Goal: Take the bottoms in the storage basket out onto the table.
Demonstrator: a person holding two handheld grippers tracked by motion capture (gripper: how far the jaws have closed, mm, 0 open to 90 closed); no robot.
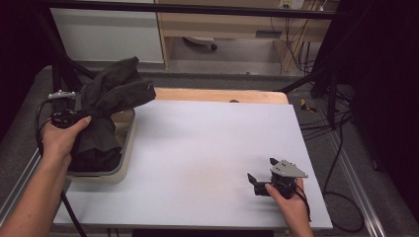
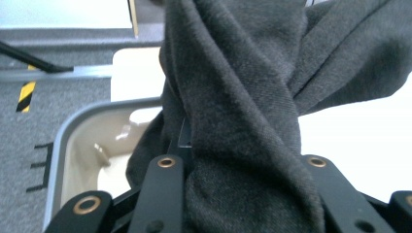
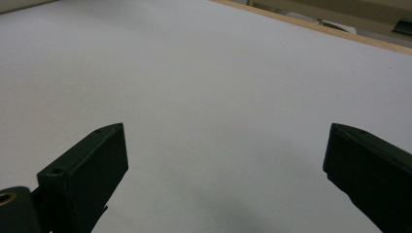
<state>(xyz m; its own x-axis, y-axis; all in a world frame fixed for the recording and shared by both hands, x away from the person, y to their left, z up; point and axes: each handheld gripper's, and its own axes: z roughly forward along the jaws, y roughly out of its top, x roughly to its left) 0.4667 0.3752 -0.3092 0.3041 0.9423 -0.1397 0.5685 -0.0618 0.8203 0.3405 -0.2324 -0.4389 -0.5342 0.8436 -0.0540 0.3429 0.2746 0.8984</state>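
Cloth (image 1: 111, 94), dark and bunched, is clamped in the left gripper (image 1: 74, 116) above the tub (image 1: 126, 148), while the right gripper (image 1: 262, 173) rests wide apart, empty, on the table (image 1: 207, 148).

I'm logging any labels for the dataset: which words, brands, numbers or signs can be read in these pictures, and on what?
No text can be read.
Dark garment, beige bin, white table: no print shows.
Plate on the shelf behind: too small and blurred.
Yellow-and-black hazard stripes on the floor: a marking, no words.
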